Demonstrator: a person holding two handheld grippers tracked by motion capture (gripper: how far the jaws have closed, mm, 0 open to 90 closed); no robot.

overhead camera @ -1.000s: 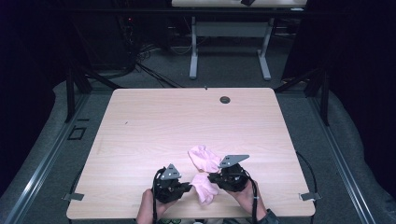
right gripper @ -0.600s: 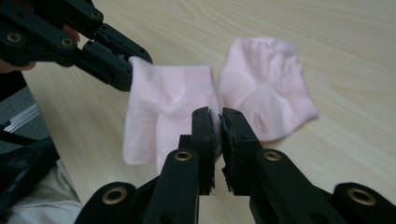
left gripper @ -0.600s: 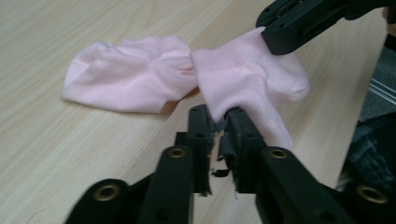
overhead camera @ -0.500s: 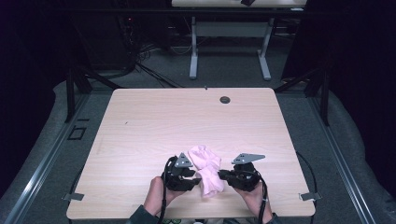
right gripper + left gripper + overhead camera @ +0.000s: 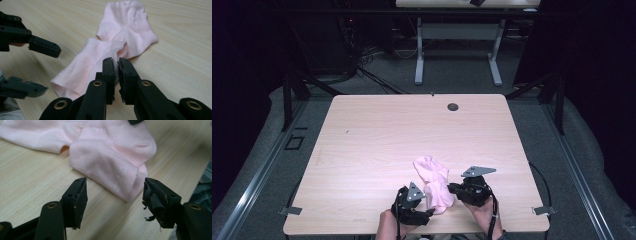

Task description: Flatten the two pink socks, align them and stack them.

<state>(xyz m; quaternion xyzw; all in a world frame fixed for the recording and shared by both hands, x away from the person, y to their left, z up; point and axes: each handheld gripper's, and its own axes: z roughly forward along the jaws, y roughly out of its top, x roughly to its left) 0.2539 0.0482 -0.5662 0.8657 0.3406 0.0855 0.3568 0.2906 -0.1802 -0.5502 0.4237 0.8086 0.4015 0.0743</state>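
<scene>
Sock (image 5: 434, 183), pink, lies folded on the table (image 5: 377, 145); left gripper (image 5: 115, 195) spread wide at its cuff, right gripper (image 5: 117, 65) pinching its edge.

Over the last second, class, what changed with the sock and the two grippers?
The pink sock slid toward the table's right; the right gripper is shut on its edge. The left gripper shifted rightward, jaws open at its cuff. The table stayed put.
</scene>
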